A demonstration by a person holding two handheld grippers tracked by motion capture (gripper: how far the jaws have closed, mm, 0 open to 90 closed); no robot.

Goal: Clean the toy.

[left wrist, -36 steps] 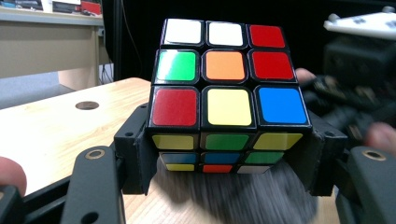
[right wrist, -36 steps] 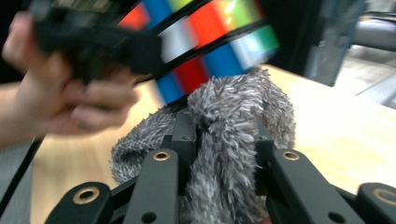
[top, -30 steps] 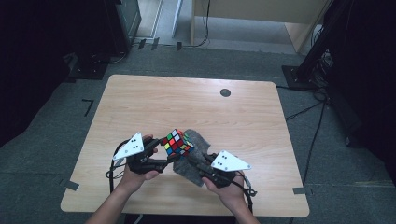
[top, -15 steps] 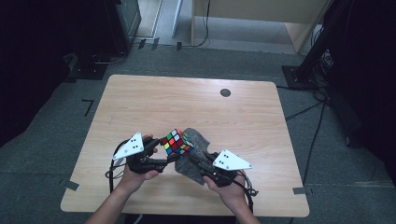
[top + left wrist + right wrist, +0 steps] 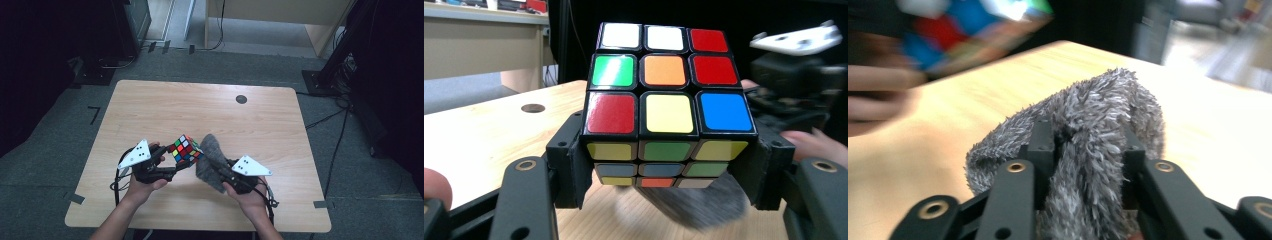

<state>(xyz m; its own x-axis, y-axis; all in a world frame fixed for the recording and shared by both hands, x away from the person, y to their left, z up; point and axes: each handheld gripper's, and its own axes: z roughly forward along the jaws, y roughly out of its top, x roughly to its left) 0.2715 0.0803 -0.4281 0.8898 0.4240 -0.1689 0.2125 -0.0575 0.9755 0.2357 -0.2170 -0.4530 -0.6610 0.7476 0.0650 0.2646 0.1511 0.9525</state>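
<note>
A scrambled Rubik's cube (image 5: 185,148) is held off the table, near the front edge, with my left gripper (image 5: 181,159) shut on its lower sides. In the left gripper view the cube (image 5: 664,100) sits between both jaws of the left gripper (image 5: 666,167), white, orange and red tiles facing me. My right gripper (image 5: 214,162) is shut on a grey fluffy cloth (image 5: 210,152) that touches the cube's right side. Its jaws have just been opening a little, with the cloth (image 5: 1098,115) still bunched between the pads of the right gripper (image 5: 1088,145). The cube (image 5: 973,25) is blurred at upper left.
The wooden table (image 5: 250,120) has a small black round hole (image 5: 241,99) near its far edge. Dark floor, cables and stands surround it. The other gripper (image 5: 794,75) shows to the right behind the cube.
My right gripper with the cloth has shifted slightly beside the cube. The left gripper and the cube have stayed in place.
</note>
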